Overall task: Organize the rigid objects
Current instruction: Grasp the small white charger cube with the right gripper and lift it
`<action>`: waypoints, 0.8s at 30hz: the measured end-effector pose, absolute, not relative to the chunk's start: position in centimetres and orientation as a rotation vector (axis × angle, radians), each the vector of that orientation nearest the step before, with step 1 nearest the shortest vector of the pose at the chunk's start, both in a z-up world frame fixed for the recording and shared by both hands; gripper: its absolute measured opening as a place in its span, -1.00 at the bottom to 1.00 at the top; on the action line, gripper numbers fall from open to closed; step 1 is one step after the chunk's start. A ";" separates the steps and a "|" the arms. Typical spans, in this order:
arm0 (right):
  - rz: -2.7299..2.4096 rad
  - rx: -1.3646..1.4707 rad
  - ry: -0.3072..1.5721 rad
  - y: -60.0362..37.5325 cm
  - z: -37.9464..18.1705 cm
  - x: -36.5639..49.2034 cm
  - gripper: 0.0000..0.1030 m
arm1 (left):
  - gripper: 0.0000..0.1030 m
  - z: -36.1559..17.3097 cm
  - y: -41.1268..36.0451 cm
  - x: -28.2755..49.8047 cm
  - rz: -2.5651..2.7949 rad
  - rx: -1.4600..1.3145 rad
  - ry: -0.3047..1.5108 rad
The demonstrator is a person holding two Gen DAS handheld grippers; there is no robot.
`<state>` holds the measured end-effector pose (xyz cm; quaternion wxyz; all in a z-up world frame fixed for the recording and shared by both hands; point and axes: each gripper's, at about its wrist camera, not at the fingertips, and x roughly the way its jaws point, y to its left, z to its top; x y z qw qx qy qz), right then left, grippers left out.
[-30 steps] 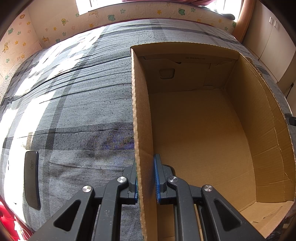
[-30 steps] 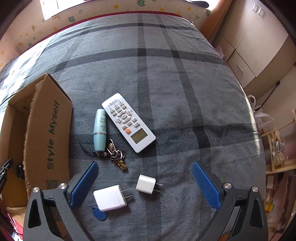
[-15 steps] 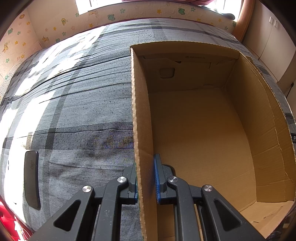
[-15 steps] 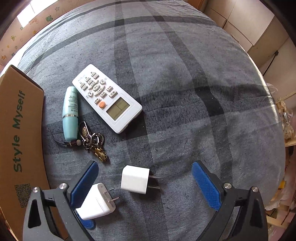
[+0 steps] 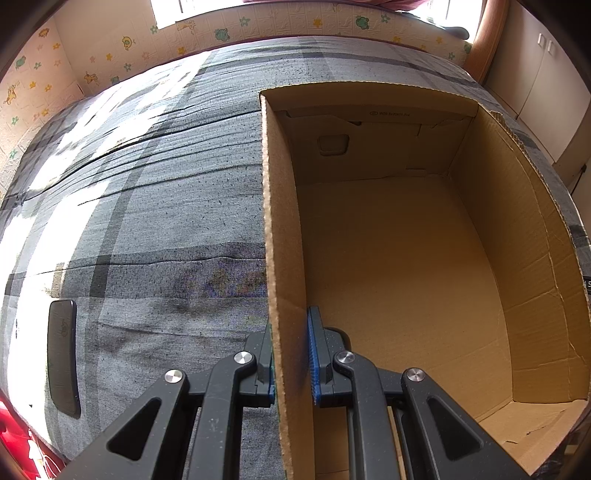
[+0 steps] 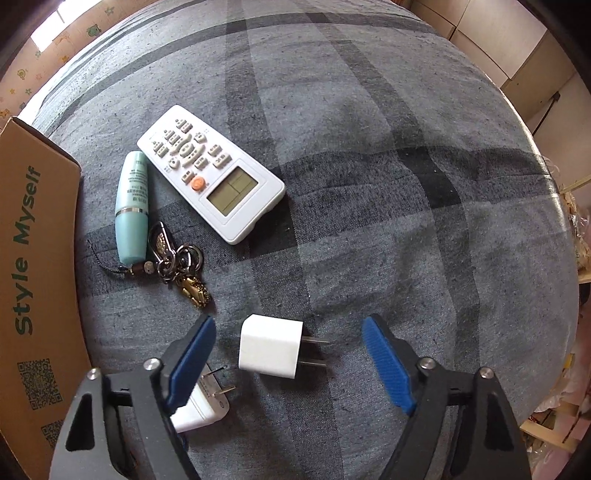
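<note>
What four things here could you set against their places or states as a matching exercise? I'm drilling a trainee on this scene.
1. cardboard box wall
2. small white charger
3. remote
4. teal tube

a. beside the keyring
b. clamped by the left tongs
c. between the open right tongs
d. display and buttons facing up

Pairs: 1-b, 2-c, 3-d, 4-a

Bright daylight from the window (image 5: 166,11) washes out the bedspread (image 5: 55,206); sharp focus, strong fisheye bending and dark corners.
</note>
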<state>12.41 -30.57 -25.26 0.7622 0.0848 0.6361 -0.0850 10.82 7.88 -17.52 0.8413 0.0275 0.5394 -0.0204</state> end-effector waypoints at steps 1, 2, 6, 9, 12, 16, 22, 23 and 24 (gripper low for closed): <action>-0.180 0.203 1.391 -30.6 -25.3 12.4 0.33 | -0.73 -17.5 7.9 10.8 -0.043 0.058 1.140; -0.180 0.216 1.395 -30.7 -25.2 12.3 0.23 | -0.73 -17.5 7.9 10.8 -0.043 0.057 1.140; -0.170 0.228 1.376 -30.8 -24.9 12.0 -0.07 | -0.73 -17.5 7.9 10.8 -0.043 0.058 1.140; -0.165 0.235 1.377 -31.0 -24.6 11.9 -0.07 | -0.73 -17.5 7.9 10.8 -0.043 0.059 1.140; -0.161 0.236 1.372 -31.0 -24.3 11.9 -0.07 | -0.73 -17.5 7.9 10.8 -0.043 0.057 1.140; -0.164 0.211 1.363 -30.7 -23.4 12.0 -0.07 | -0.73 -17.5 7.9 10.8 -0.043 0.058 1.140; -0.148 0.194 1.335 -30.2 -21.0 11.9 -0.07 | -0.73 -17.5 7.9 10.8 -0.043 0.058 1.140; -0.144 0.190 1.325 -30.0 -20.5 11.9 -0.07 | -0.73 -17.5 7.9 10.8 -0.043 0.058 1.140; -0.141 0.184 1.318 -29.9 -20.0 11.9 -0.07 | -0.73 -17.5 7.9 10.8 -0.043 0.058 1.140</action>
